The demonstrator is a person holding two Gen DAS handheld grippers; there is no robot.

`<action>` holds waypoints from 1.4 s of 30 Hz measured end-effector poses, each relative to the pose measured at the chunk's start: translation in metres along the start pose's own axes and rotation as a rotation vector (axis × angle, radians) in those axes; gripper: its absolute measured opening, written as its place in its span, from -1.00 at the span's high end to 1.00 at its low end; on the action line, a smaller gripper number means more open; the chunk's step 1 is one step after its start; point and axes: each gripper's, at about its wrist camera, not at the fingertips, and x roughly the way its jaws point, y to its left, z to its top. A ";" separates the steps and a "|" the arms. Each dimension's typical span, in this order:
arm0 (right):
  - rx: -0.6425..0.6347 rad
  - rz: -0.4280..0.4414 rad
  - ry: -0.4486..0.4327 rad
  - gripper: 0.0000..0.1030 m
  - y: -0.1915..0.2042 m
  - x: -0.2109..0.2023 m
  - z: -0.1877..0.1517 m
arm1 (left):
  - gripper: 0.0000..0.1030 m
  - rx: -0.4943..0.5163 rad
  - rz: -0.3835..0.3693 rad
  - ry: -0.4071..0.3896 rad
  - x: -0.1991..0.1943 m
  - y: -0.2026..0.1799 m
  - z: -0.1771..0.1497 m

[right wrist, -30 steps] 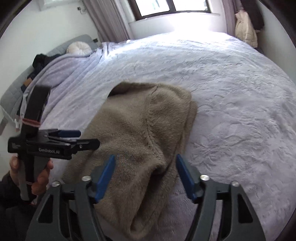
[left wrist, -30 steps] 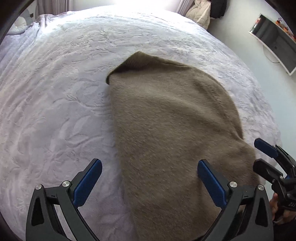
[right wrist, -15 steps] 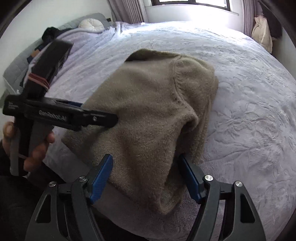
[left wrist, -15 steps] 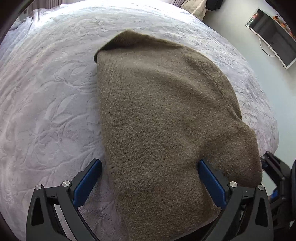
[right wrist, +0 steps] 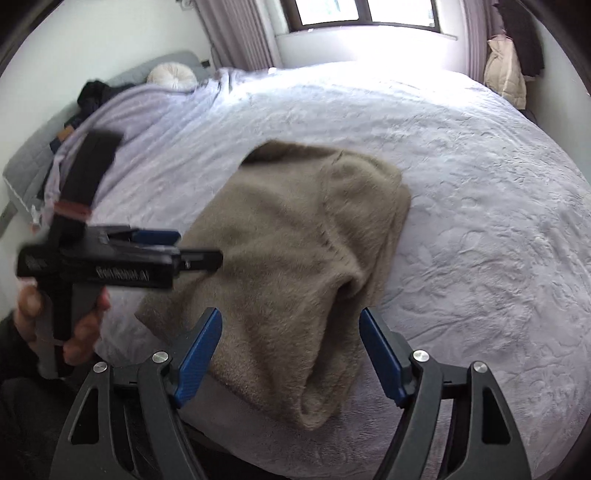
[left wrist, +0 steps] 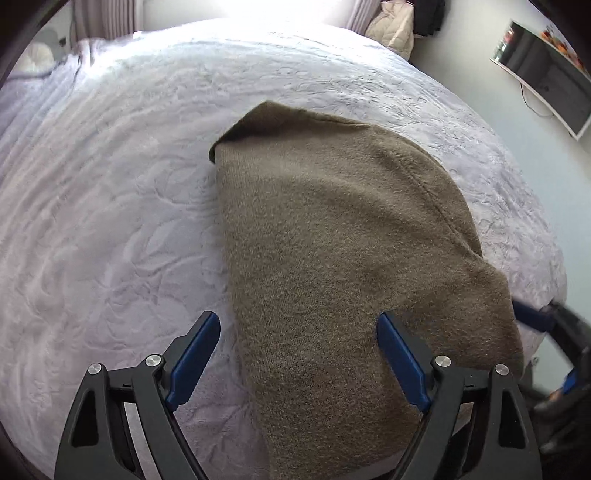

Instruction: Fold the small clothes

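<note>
A brown fuzzy knit garment (left wrist: 332, 258) lies folded on the lavender bedspread (left wrist: 110, 221), its near end at the bed's front edge. My left gripper (left wrist: 299, 354) hovers over that near end. Its jaws are closing with cloth under and between them, and the pads (left wrist: 195, 354) do not press on it. In the right wrist view the same garment (right wrist: 288, 258) has a rolled fold on its right side. My right gripper (right wrist: 290, 350) stands over the near end with its jaws opening, gripping nothing. The left gripper (right wrist: 195, 247) shows there at left, held by a hand (right wrist: 62, 325).
A round pillow (right wrist: 171, 75) and dark clothes (right wrist: 92, 99) lie at the headboard on the far left. A window (right wrist: 365, 14) with curtains is beyond the bed. A pale coat (right wrist: 504, 77) hangs at the far right. A screen (left wrist: 546, 77) is mounted on the right wall.
The left gripper's jaws have come closer together. Both cameras came nearer to the garment half a second ago and now stand slightly back. The garment keeps its shape and place.
</note>
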 end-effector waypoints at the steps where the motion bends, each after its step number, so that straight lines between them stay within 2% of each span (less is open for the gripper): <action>1: -0.008 -0.008 0.018 -0.55 0.002 0.006 -0.002 | -0.74 -0.003 -0.004 0.003 0.000 0.001 0.001; 3: -0.035 -0.038 0.076 -0.54 0.003 0.023 -0.008 | -0.87 -0.003 0.016 0.006 0.000 0.001 0.001; 7: -0.084 -0.106 0.088 -0.55 0.004 0.018 -0.009 | -0.88 0.012 0.008 -0.004 -0.005 -0.005 0.001; 10: -0.080 -0.119 0.020 -0.55 -0.006 -0.009 0.005 | -0.88 0.038 0.028 -0.006 -0.005 -0.009 0.001; 12: -0.091 -0.114 -0.062 -0.55 -0.013 -0.027 0.026 | -0.88 0.044 0.036 0.003 -0.003 -0.011 0.001; 15: -0.146 -0.072 -0.122 -0.55 -0.017 -0.026 0.055 | -0.88 0.039 0.037 0.014 0.000 -0.011 0.001; 18: -0.179 -0.064 -0.064 -0.55 -0.019 0.008 0.084 | -0.88 0.047 0.053 0.009 -0.002 -0.011 0.000; 22: -0.177 0.011 0.050 -0.55 -0.020 0.058 0.103 | -0.88 0.044 0.050 0.020 0.001 -0.009 0.000; 23: -0.188 0.001 0.077 -0.54 -0.020 0.073 0.104 | -0.88 0.044 0.048 0.023 0.002 -0.009 0.001; 25: -0.194 -0.096 0.097 -0.57 -0.027 0.094 0.100 | -0.88 0.052 0.043 0.031 0.004 -0.008 0.001; 28: -0.036 -0.083 0.064 -0.57 -0.047 0.076 0.092 | -0.88 0.058 0.010 0.037 0.002 -0.001 0.004; 31: 0.018 -0.042 -0.015 -0.60 -0.055 0.037 0.076 | -0.88 0.018 -0.039 0.035 0.004 0.014 0.011; 34: 0.092 -0.041 -0.002 -0.60 -0.071 0.023 0.057 | -0.88 -0.004 -0.149 0.097 0.026 0.020 0.022; 36: 0.161 0.014 0.027 -0.60 -0.084 0.029 0.048 | -0.93 -0.016 -0.186 0.118 0.039 0.021 0.029; 37: 0.200 0.059 0.045 -0.60 -0.089 0.034 0.044 | -0.99 -0.024 -0.207 0.129 0.045 0.020 0.033; 39: 0.243 0.150 0.069 -0.60 -0.092 0.047 0.041 | -0.99 -0.033 -0.256 0.147 0.053 0.019 0.038; 40: 0.252 0.200 0.095 -0.60 -0.091 0.059 0.040 | -0.99 -0.041 -0.264 0.155 0.056 0.019 0.039; 42: 0.264 0.237 0.100 -0.60 -0.088 0.077 0.039 | -0.99 -0.050 -0.270 0.147 0.060 0.018 0.042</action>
